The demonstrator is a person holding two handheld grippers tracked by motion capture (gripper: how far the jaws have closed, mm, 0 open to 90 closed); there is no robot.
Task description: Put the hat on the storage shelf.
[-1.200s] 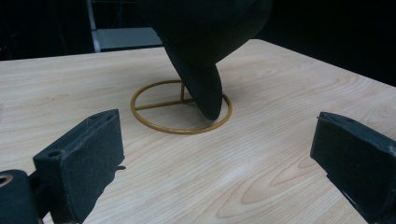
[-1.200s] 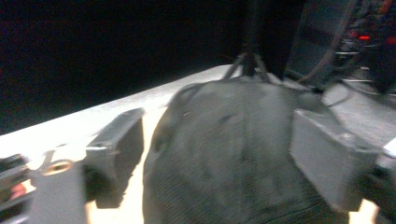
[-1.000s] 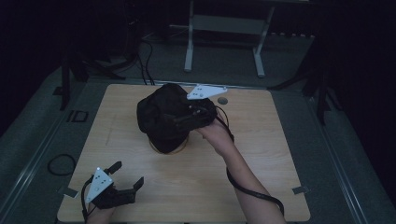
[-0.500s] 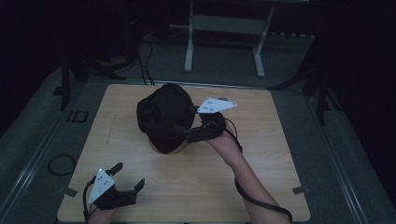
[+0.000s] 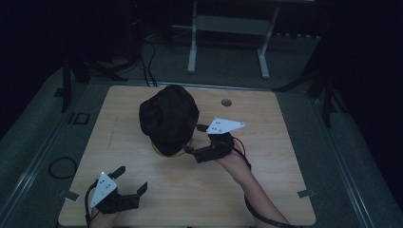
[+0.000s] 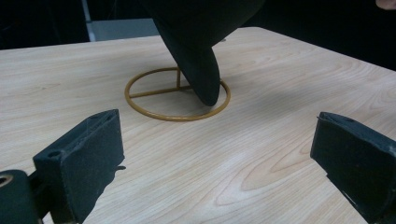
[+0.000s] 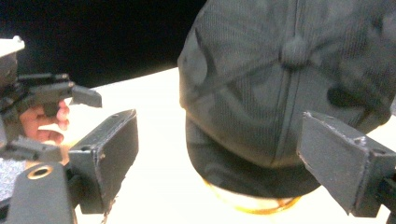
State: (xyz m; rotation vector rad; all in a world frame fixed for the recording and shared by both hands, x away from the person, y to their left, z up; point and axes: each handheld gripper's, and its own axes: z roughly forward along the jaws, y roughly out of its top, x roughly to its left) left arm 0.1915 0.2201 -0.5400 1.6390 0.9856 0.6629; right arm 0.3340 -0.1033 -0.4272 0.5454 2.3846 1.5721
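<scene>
A black cap (image 5: 168,116) sits on a gold wire stand (image 5: 179,153) in the middle of the wooden table (image 5: 275,137). My right gripper (image 5: 193,138) stands open just right of the cap's lower edge, not touching it. In the right gripper view the cap's crown (image 7: 280,84) fills the space ahead of the open gripper (image 7: 219,158), with the gold stand (image 7: 252,203) under it. My left gripper (image 5: 132,178) is open near the table's front left edge. In the left gripper view the stand's ring (image 6: 177,114) and the cap's hanging brim (image 6: 201,60) lie beyond the open gripper (image 6: 215,163).
A small round hole (image 5: 226,102) sits in the table's far side. A metal frame (image 5: 228,42) stands on the floor behind the table. A cable loop (image 5: 62,167) lies on the floor at the left. The left gripper (image 7: 46,93) shows far off in the right gripper view.
My right gripper has drawn back from the cap's side, toward the near right. The cap stays on its stand. My left gripper has hardly moved.
</scene>
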